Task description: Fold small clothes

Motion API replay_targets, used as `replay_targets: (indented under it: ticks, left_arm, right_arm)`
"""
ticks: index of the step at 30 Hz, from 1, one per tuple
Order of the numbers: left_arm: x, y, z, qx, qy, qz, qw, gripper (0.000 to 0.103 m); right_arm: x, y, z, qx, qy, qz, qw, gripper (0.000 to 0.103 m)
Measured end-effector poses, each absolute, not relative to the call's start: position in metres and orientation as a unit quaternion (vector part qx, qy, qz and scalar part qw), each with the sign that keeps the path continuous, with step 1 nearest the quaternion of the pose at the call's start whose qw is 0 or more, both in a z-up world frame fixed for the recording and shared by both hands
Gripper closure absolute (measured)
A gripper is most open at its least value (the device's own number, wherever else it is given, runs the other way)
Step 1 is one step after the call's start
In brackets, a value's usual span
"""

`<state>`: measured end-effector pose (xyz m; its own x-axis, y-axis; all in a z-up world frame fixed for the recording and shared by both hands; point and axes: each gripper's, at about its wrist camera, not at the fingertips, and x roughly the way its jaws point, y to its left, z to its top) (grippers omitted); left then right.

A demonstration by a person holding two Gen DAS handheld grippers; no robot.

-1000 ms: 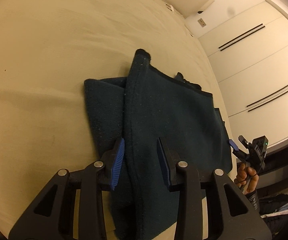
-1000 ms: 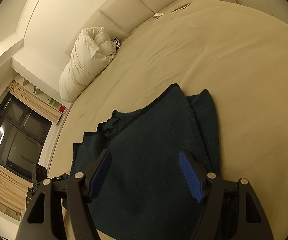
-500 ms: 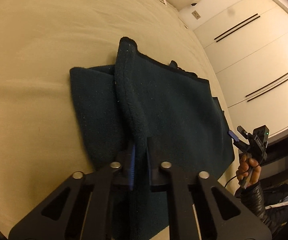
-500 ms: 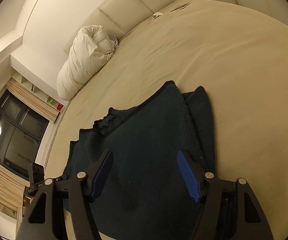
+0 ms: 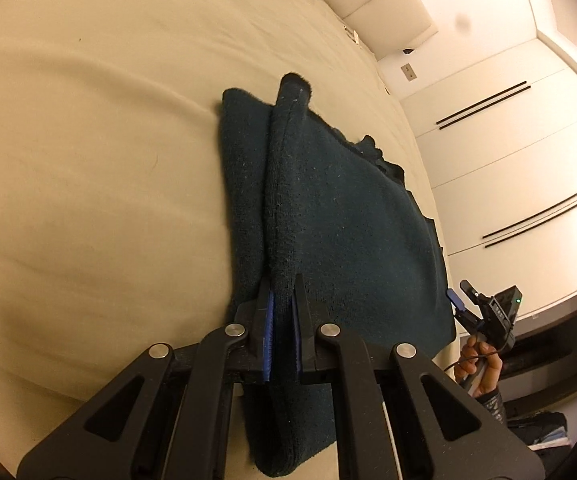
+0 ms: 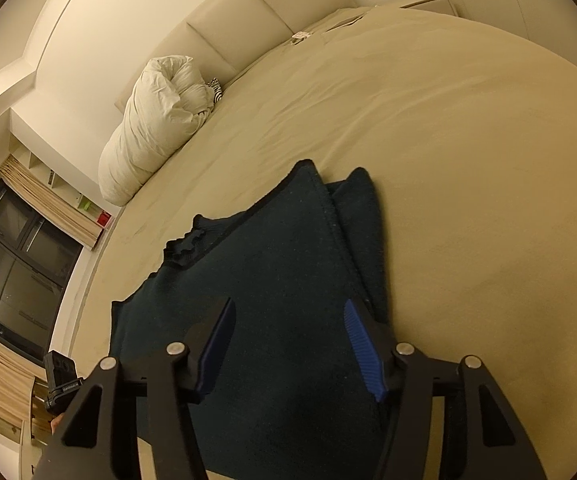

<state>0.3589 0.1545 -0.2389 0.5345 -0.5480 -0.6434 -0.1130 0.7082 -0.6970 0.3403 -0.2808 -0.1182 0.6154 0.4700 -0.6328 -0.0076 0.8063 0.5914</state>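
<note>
A dark teal knitted garment (image 5: 340, 216) lies on the beige bed (image 5: 88, 160). My left gripper (image 5: 282, 296) is shut on its raised folded edge, which stands as a ridge running away from the pads. In the right wrist view the same garment (image 6: 272, 264) spreads under my right gripper (image 6: 288, 320), whose jaws are closing with the flat cloth below and between them, the pads not pressing on it. The right gripper (image 5: 464, 300) also shows at the garment's far side in the left wrist view, held by a hand (image 5: 480, 364).
A rolled white duvet (image 6: 160, 120) lies by the padded headboard (image 6: 248, 20). White wardrobe doors (image 5: 508, 152) stand beyond the bed. A window with curtains (image 6: 12, 256) is at the left. The bed edge runs close behind the garment.
My left gripper closed on the garment's folded edge and moved forward along it. The right gripper's jaws narrowed a little over the cloth.
</note>
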Motion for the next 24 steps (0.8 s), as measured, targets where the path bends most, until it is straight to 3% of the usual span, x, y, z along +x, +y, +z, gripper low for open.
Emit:
replay_targets:
  ticks: [7, 16, 18, 19, 20, 24]
  left_arm:
    - [0.365, 0.146, -0.232, -0.334, 0.471, -0.132, 0.806, 0.097]
    - [0.366, 0.147, -0.231, -0.334, 0.476, -0.135, 0.802, 0.097]
    - [0.367, 0.147, -0.231, -0.332, 0.477, -0.135, 0.802, 0.097]
    - [0.367, 0.147, -0.231, -0.332, 0.477, -0.135, 0.802, 0.097]
    - [0.368, 0.147, -0.231, -0.332, 0.477, -0.135, 0.802, 0.097]
    - [0.368, 0.146, -0.231, -0.331, 0.478, -0.134, 0.803, 0.097]
  right_arm:
    - [0.363, -0.291, -0.096, 0.288, 0.384, 0.137, 0.867, 0.043]
    - [0.389, -0.278, -0.128, 0.26, 0.444, 0.106, 0.851, 0.044]
    - [0.39, -0.277, -0.131, 0.256, 0.451, 0.107, 0.848, 0.059]
    - [0.391, -0.277, -0.133, 0.248, 0.459, 0.106, 0.847, 0.083]
    - [0.391, -0.277, -0.133, 0.242, 0.463, 0.103, 0.846, 0.095]
    - [0.386, -0.289, -0.137, 0.258, 0.461, 0.091, 0.844, 0.097]
